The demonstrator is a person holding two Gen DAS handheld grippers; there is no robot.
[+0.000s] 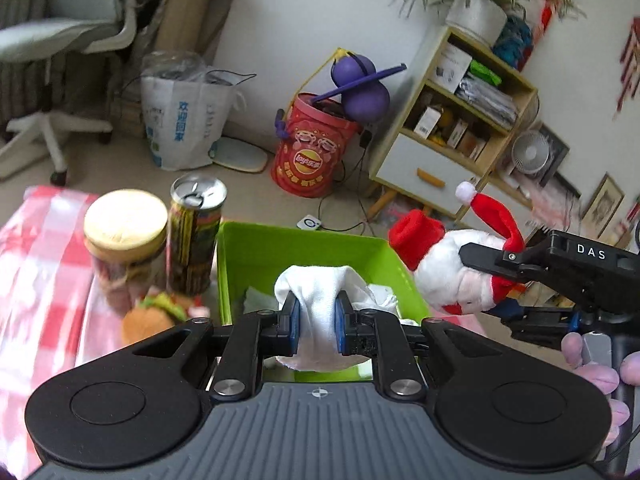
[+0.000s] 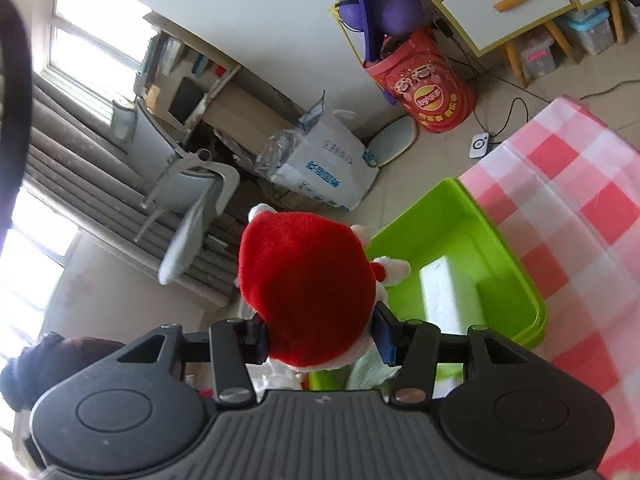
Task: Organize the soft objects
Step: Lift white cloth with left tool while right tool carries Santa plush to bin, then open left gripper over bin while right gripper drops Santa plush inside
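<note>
My left gripper (image 1: 316, 322) is shut on a white cloth (image 1: 318, 300) and holds it over the green bin (image 1: 304, 240). More white cloth lies inside the bin. My right gripper (image 2: 320, 336) is shut on a red and white Santa plush (image 2: 304, 284) and holds it above the near edge of the green bin (image 2: 500, 264). In the left wrist view the plush (image 1: 444, 264) hangs at the bin's right side, held by the right gripper (image 1: 486, 270). A burger plush (image 1: 154, 316) lies on the checked cloth left of the bin.
A jar with a cream lid (image 1: 124, 240) and a drink can (image 1: 196, 236) stand left of the bin on the red-checked tablecloth (image 1: 36, 264). On the floor beyond are a red Lay's bucket (image 1: 310, 152), a white bag (image 1: 184, 120), a shelf unit (image 1: 452, 124) and an office chair (image 1: 60, 40).
</note>
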